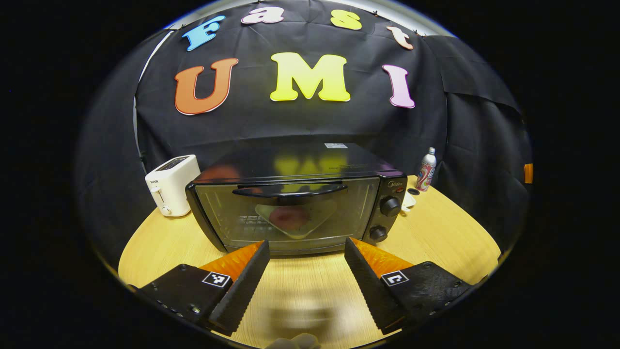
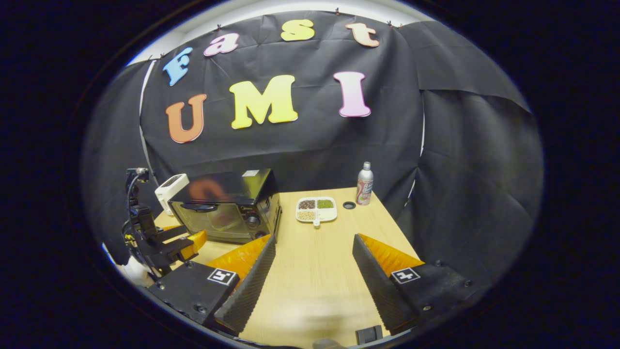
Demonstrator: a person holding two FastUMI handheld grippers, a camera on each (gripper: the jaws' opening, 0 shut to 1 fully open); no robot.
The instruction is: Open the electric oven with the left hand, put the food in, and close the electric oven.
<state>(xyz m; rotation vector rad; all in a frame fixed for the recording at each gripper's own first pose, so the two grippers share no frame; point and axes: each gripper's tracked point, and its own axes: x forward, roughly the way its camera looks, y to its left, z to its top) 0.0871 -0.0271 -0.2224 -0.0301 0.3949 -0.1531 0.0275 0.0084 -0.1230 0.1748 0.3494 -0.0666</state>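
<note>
A pale wooden desk [image 2: 319, 261] stood in the booth, black cloth wall [image 2: 300, 145] hanging creased behind it and along the right side.

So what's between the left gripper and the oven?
Just bare wooden table. In the left gripper view, the left gripper hangs open in front of the oven, whose door is closed, and nothing sits on the tabletop between them.

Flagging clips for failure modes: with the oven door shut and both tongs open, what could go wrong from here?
The left tongs hang low, facing the oven; the door handle sits higher, so a straight reach might hit the glass. A plate with food already seems to sit inside, which could block loading. The toaster stands close beside the oven and could be knocked.
</note>
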